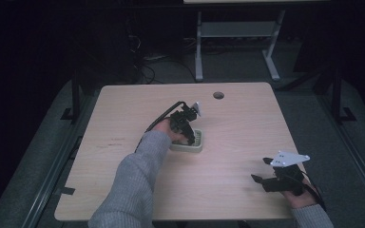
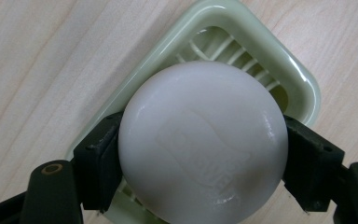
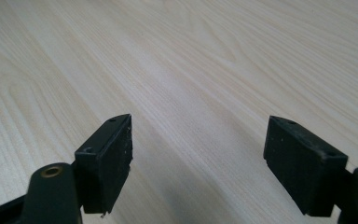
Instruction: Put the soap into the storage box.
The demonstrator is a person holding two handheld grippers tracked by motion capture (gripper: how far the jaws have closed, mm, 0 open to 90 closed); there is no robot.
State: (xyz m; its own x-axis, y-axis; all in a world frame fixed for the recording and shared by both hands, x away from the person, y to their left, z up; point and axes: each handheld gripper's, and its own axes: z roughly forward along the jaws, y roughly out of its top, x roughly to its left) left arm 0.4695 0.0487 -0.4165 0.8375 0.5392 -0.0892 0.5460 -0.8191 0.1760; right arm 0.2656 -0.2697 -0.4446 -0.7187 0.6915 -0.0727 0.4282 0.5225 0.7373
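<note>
Left gripper (image 2: 200,158) clamps soap (image 2: 203,140), pads on both flanks. Soap directly above dish (image 2: 303,88), mid surface (image 1: 123,118); contact with dish unclear. Straight down seats it. Right gripper (image 3: 198,163) gapes empty, well apart, near surface's right front edge.

A light wood-grain table (image 1: 228,190) with rounded corners is seen under dim light. A round cable hole (image 1: 218,95) is cut near its far edge. The surrounding room is dark. A grey floor (image 1: 351,142) is laid around the table. Beyond the far edge, a second table's pale metal legs (image 1: 198,47) and crossbar are set on the floor, and loose cables (image 1: 145,71) are spread beside them. Dark metal frame rails (image 1: 52,171) are placed along both sides of the table.
</note>
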